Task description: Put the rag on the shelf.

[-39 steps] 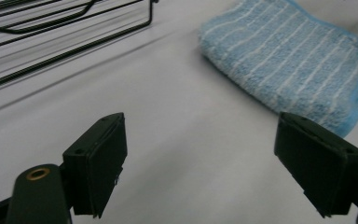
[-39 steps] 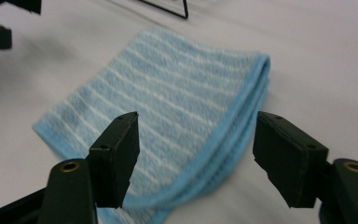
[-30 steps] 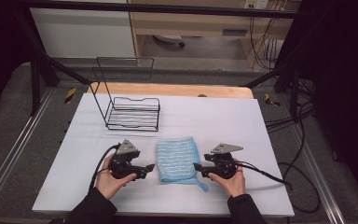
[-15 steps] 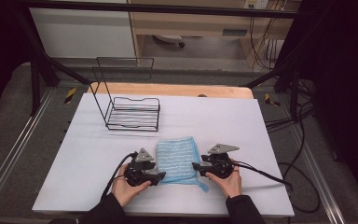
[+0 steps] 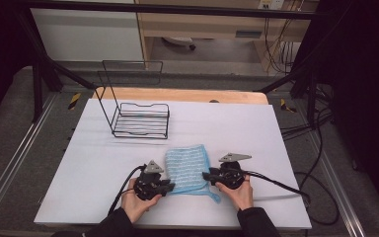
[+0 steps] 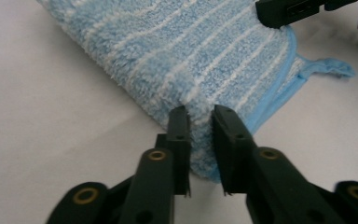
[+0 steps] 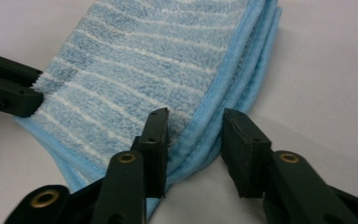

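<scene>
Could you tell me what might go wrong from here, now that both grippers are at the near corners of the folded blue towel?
1. The right gripper straddles the layered edge of the towel, its fingers closing but one not yet touching; it may catch only some layers, so the fold opens on lifting.
2. The left gripper pinches only a small tuft at the corner; the grip may slip.
3. The loose hanging loop lies near the right gripper and might snag.

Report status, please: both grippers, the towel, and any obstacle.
Left gripper just closing, pinching the blue towel at its edge. Right gripper closing astride the opposite hem, not yet clamped. Wire rack stands apart behind; nothing in the way.
</scene>
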The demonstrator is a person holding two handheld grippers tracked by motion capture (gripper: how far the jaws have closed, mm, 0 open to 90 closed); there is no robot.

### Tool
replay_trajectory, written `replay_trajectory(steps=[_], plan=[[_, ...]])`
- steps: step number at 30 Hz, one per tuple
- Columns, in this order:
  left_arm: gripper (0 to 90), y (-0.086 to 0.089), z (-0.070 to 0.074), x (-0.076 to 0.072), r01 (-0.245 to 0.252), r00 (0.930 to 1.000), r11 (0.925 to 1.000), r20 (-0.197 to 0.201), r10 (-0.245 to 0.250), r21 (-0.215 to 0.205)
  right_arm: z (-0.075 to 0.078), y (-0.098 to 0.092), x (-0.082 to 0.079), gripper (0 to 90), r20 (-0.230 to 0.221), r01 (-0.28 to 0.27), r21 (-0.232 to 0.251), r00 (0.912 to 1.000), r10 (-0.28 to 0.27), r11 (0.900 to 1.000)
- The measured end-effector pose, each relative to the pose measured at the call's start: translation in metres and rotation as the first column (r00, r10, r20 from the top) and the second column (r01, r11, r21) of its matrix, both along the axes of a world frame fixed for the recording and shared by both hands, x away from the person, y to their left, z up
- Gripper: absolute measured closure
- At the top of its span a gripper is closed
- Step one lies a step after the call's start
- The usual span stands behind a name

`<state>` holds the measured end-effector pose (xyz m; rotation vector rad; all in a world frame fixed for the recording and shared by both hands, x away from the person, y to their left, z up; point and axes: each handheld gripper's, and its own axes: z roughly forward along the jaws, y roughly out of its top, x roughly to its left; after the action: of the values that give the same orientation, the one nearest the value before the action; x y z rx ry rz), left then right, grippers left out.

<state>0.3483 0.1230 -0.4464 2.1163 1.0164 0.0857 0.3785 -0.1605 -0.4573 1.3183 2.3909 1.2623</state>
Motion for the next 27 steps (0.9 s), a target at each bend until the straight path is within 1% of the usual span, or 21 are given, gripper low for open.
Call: replay_trajectory(steps=[3, 4, 7, 8, 9, 10, 11, 13, 14, 15, 16, 18, 20, 22, 23, 25, 27], plan=[[84.1, 0.001, 0.001, 0.001, -0.009, 0.9998, 0.9999, -0.015, 0.009, -0.013, 0.0, 0.001, -0.001, 68.5, -0.016, 0.006, 0.012, 0.9998, -0.006, 1.0], [85.2, 0.002, 0.001, 0.002, -0.007, 0.9997, 0.9998, -0.022, 0.007, -0.02, 0.001, 0.001, -0.001, 70.3, -0.018, 0.008, 0.014, 0.9998, -0.007, 1.0], [86.7, 0.004, 0.003, 0.002, -0.007, 0.9996, 0.9997, -0.026, 0.006, -0.023, 0.004, 0.0, -0.002, 75.2, -0.032, 0.025, 0.032, 0.9992, -0.024, 0.999], [86.9, 0.005, 0.004, 0.002, -0.001, 0.9997, 0.9999, -0.025, 0.0, -0.016, 0.005, 0.0, -0.002, 76.1, -0.031, 0.029, 0.042, 0.9991, -0.027, 0.999], [87.1, 0.006, 0.006, 0.001, -0.002, 0.9997, 0.9998, -0.023, 0.001, -0.017, 0.006, 0.001, -0.004, 76.7, -0.038, 0.034, 0.052, 0.9987, -0.032, 0.998], [87.2, 0.008, 0.007, 0.001, 0.004, 0.9998, 1.0, -0.02, -0.004, -0.009, 0.006, 0.002, -0.004, 77.0, -0.037, 0.03, 0.053, 0.9989, -0.028, 0.998], [87.3, 0.01, 0.008, 0.0, 0.004, 0.9998, 1.0, -0.02, -0.004, -0.003, 0.008, 0.005, -0.008, 77.3, -0.044, 0.027, 0.058, 0.9987, -0.025, 0.998], [87.4, 0.017, 0.01, -0.001, 0.004, 0.9997, 1.0, -0.026, -0.004, -0.001, 0.008, 0.008, -0.01, 77.3, -0.05, 0.026, 0.061, 0.9985, -0.023, 0.998], [87.4, 0.02, 0.011, -0.001, 0.003, 0.9995, 1.0, -0.031, -0.003, 0.001, 0.007, 0.013, -0.013, 76.8, -0.049, 0.022, 0.067, 0.9986, -0.019, 0.998], [87.4, 0.028, 0.012, -0.001, 0.006, 0.9994, 0.9999, -0.035, -0.006, 0.009, 0.006, 0.016, -0.015, 76.3, -0.05, 0.022, 0.078, 0.9986, -0.018, 0.997], [87.4, 0.028, 0.012, -0.001, 0.006, 0.9994, 0.9999, -0.035, -0.006, 0.009, 0.006, 0.016, -0.015, 76.3, -0.05, 0.022, 0.078, 0.9986, -0.018, 0.997], [87.4, 0.033, 0.013, -0.001, 0.008, 0.9994, 0.9998, -0.034, -0.007, 0.019, 0.005, 0.021, -0.018, 75.4, -0.05, 0.027, 0.081, 0.9985, -0.023, 0.996], [87.3, 0.034, 0.013, -0.002, 0.01, 0.9998, 0.999, -0.016, -0.01, 0.044, 0.005, 0.026, -0.02, 74.5, -0.045, 0.028, 0.081, 0.9987, -0.024, 0.996], [87.0, 0.033, 0.011, -0.003, 0.02, 0.9998, 0.9979, -0.006, -0.02, 0.061, 0.004, 0.028, -0.021, 72.6, -0.036, 0.034, 0.071, 0.9988, -0.032, 0.997], [86.6, 0.032, 0.01, -0.004, 0.024, 0.9997, 0.9976, 0.002, -0.024, 0.064, 0.004, 0.028, -0.021, 70.7, -0.041, 0.04, 0.067, 0.9985, -0.037, 0.997], [84.5, 0.032, 0.01, -0.004, 0.028, 0.9994, 0.9975, 0.016, -0.029, 0.064, 0.003, 0.028, -0.02, 67.0, -0.032, 0.043, 0.057, 0.9986, -0.041, 0.997], [79.7, 0.033, 0.012, -0.005, 0.036, 0.9989, 0.9971, 0.027, -0.038, 0.067, 0.003, 0.027, -0.02, 62.2, -0.017, 0.041, 0.048, 0.999, -0.04, 0.998]])
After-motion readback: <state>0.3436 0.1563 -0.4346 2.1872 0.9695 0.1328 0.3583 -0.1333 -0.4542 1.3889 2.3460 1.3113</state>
